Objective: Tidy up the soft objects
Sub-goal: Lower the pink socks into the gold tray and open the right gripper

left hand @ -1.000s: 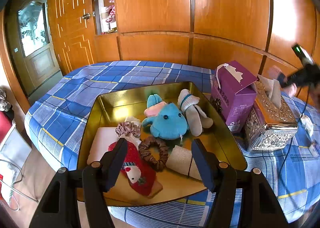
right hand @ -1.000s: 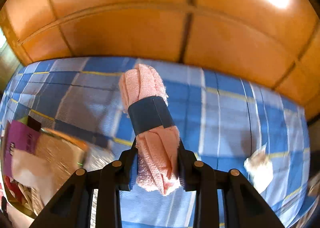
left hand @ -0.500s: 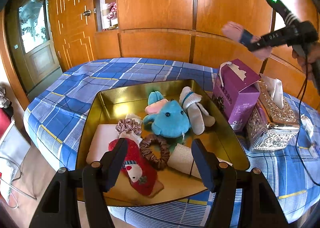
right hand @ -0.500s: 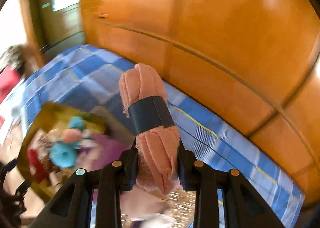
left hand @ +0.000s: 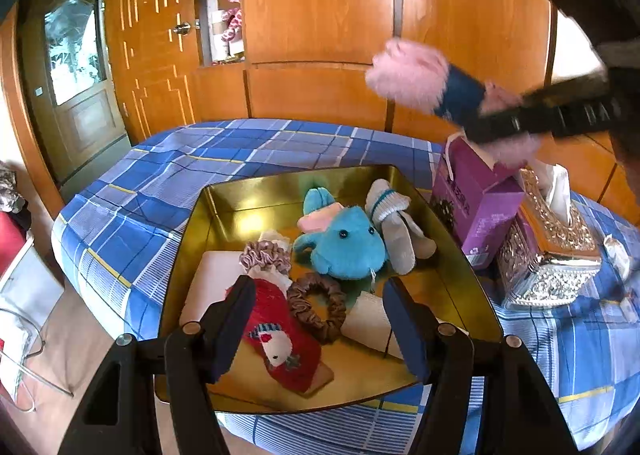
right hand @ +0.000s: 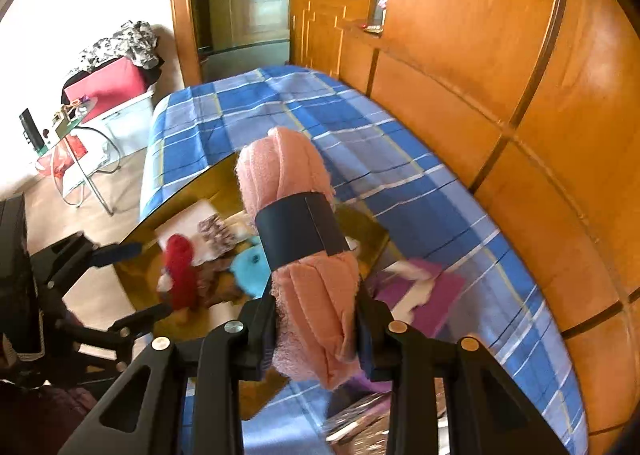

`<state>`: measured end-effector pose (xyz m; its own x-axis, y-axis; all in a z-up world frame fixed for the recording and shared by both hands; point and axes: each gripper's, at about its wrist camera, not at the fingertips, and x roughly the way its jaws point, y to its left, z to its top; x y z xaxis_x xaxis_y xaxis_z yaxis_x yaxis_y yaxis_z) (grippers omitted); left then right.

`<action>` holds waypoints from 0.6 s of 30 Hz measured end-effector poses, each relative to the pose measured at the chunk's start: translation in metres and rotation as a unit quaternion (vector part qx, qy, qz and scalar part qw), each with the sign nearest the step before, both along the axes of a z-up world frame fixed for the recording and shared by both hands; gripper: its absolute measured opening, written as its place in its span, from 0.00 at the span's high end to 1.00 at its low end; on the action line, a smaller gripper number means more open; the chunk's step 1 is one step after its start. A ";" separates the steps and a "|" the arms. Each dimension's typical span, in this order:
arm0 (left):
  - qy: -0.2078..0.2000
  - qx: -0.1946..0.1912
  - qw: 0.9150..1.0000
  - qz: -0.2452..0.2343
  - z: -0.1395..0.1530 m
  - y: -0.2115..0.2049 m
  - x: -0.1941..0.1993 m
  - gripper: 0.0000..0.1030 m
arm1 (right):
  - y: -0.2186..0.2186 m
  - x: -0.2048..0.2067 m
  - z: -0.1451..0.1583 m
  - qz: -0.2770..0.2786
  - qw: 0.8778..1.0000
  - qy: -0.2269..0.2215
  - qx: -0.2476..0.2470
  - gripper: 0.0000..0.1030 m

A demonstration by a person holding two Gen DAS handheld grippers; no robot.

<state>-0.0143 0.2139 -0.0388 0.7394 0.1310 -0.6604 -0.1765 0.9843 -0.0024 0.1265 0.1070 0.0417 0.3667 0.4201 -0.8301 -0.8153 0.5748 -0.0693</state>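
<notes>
**Pink towel roll in the air, tray already crowded**

Biggest worry is the gold tray (left hand: 200,215); it's packed with a blue plush (left hand: 344,243), a red sock (left hand: 280,335), a brown scrunchie (left hand: 316,307) and more, so I reckon a towel dropped in carelessly lands on top and rolls against the wall or over the rim; next, the purple tissue box (left hand: 476,207) stands just beside the tray, right under the carry path, and a low swing could knock it; the right gripper (right hand: 316,319) is clamped on the pink towel roll (right hand: 280,175) by its lower end only, so the banded top could sag or slip out.

Left gripper (left hand: 320,319) hovers over the tray, jaws apart, nothing in them.

Hard to see: the towel is motion-blurred from the left wrist; the right gripper's fingertips are buried in terry; the silver tissue holder (left hand: 552,271) is half cut off by that blurred gripper.
</notes>
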 end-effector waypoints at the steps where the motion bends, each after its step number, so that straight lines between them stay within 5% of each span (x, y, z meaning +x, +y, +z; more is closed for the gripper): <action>1: -0.002 0.000 1.000 0.002 0.001 0.001 0.000 0.35 | -0.001 -0.003 -0.004 -0.004 1.000 0.008 0.000 0.69; 11: -0.015 0.001 1.000 0.019 0.006 0.008 -0.003 0.35 | -0.013 -0.023 -0.063 -0.078 0.992 0.094 0.014 0.69; 18: -0.010 0.003 1.000 0.019 0.003 0.009 -0.002 0.35 | -0.015 -0.036 -0.084 -0.112 0.987 0.108 0.034 0.69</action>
<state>-0.0159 0.2225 -0.0361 0.7470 0.1635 -0.6444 -0.2143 0.9768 -0.0007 0.0903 0.0920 -0.0421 0.2751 0.4054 -0.8718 -0.6584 0.7402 0.1364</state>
